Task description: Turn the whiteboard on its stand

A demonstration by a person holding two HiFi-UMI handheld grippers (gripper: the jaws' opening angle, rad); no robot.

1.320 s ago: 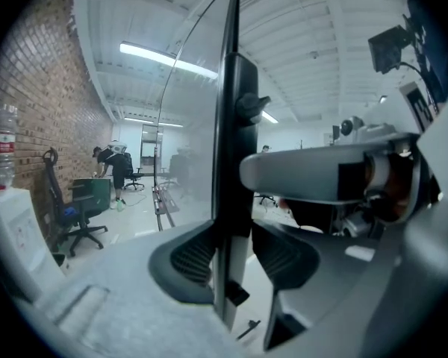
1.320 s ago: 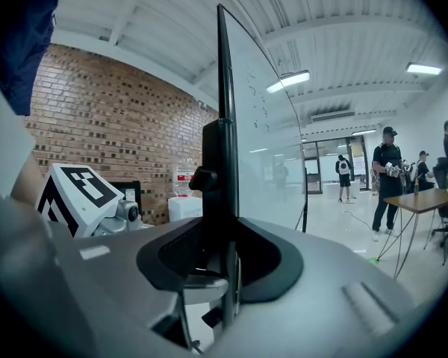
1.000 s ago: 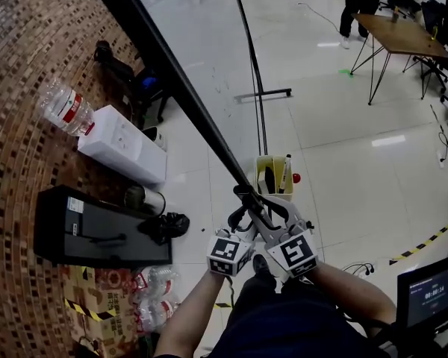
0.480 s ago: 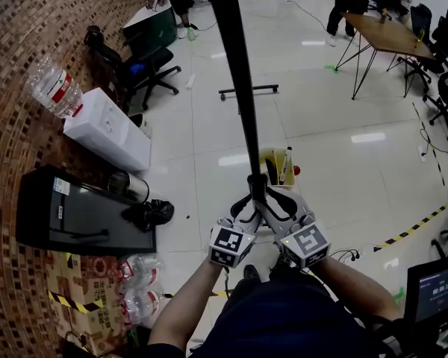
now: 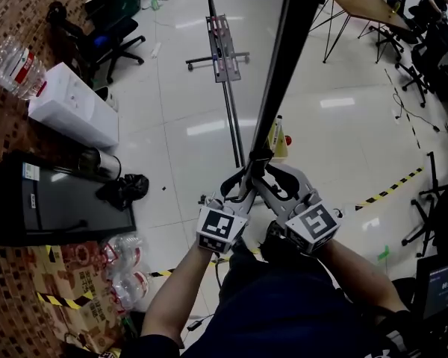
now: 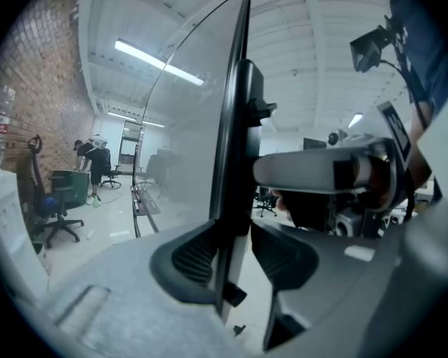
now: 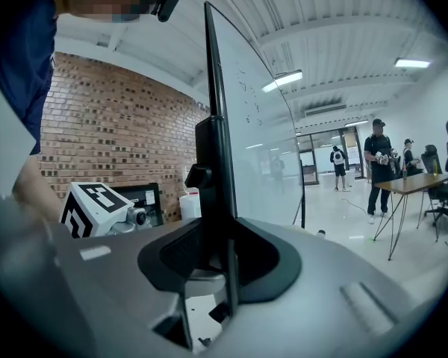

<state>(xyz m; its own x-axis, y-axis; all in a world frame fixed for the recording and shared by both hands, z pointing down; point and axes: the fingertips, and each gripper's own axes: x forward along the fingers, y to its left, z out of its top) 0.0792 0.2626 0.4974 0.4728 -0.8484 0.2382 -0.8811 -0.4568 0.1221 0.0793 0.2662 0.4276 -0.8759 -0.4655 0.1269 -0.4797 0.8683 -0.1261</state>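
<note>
Yellow plastic makes up the small tray (image 5: 272,145) hanging just beside the lower end of the whiteboard (image 5: 282,66). It holds at least one marker pen (image 5: 276,127) standing upright, and a red knob (image 5: 287,139) shows beside it. Near the brick wall, clear water bottles (image 5: 123,271) lie bundled next to a cardboard box (image 5: 78,278) that carries red print and yellow-and-black tape; the print is too small to read. Another water bottle (image 5: 13,64) with a red label, also unreadable, lies on a white box (image 5: 71,107). A steel flask (image 5: 98,162) stands at the end of a black case (image 5: 52,207).

From the head view the whiteboard appears edge-on, its dark frame rising from between the two tongs, above the wheeled foot of its stand (image 5: 220,51) on the glossy floor. The left tongs (image 6: 239,256) have the frame's edge between their jaws, which are closing, with the ribbed pads against it. The right tongs (image 7: 224,256) clamp the same edge from the other side, their jaws narrow and pressed to the frame. Each cube shows a black-and-white square marker.
</note>
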